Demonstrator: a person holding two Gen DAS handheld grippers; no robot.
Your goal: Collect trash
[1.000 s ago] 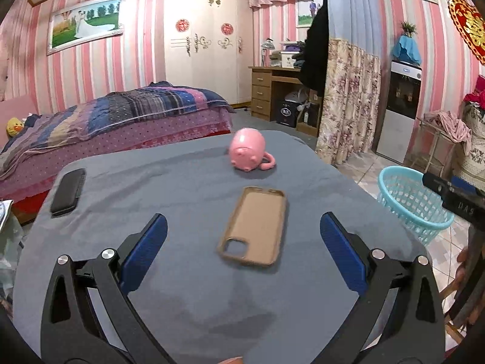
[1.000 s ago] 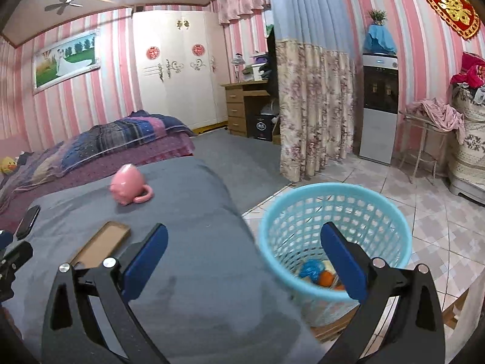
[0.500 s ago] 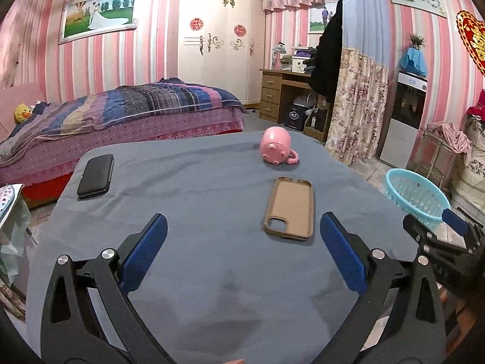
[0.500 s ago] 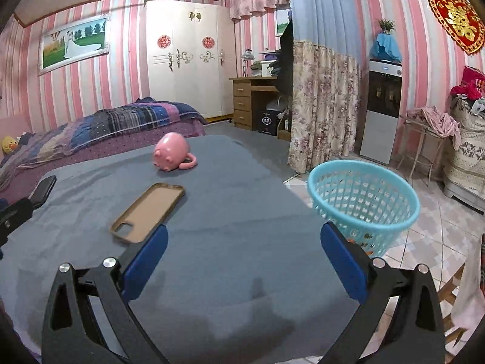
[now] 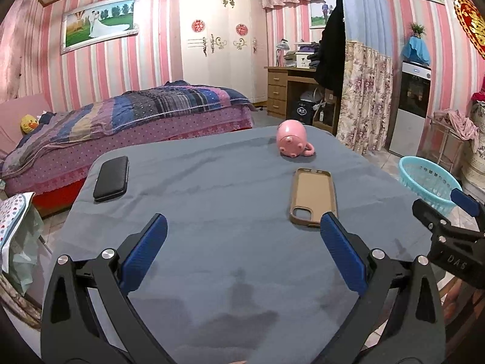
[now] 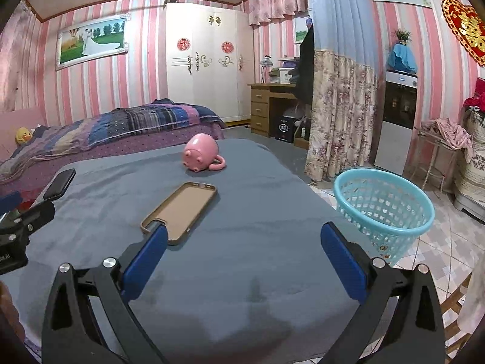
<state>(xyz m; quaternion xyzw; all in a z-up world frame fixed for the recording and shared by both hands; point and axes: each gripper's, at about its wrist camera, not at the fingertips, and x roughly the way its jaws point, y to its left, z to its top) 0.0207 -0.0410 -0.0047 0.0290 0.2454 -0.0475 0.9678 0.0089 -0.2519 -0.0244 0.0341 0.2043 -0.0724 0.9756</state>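
Observation:
A turquoise mesh basket (image 6: pixel 383 209) stands on the tiled floor to the right of the table; it also shows at the right edge of the left wrist view as the basket (image 5: pixel 427 182). My left gripper (image 5: pixel 242 233) hangs open over the near part of the grey-blue tablecloth (image 5: pixel 227 212), with nothing between its blue pads. My right gripper (image 6: pixel 242 242) is open too, empty, above the table's near right part. Its left fingertip overlaps the near end of a tan phone case (image 6: pixel 182 207). No loose trash shows on the table.
A pink pig-shaped mug (image 5: pixel 292 144) lies on its side at the far end. The tan phone case (image 5: pixel 312 195) and a black phone (image 5: pixel 110 179) lie flat on the cloth. A bed (image 5: pixel 127 115), desk (image 5: pixel 291 91) and floral curtain (image 6: pixel 339 115) stand beyond.
Both grippers have pulled back and risen, so more of the table shows. The right gripper swung left, away from above the basket, which now sits farther to its right.

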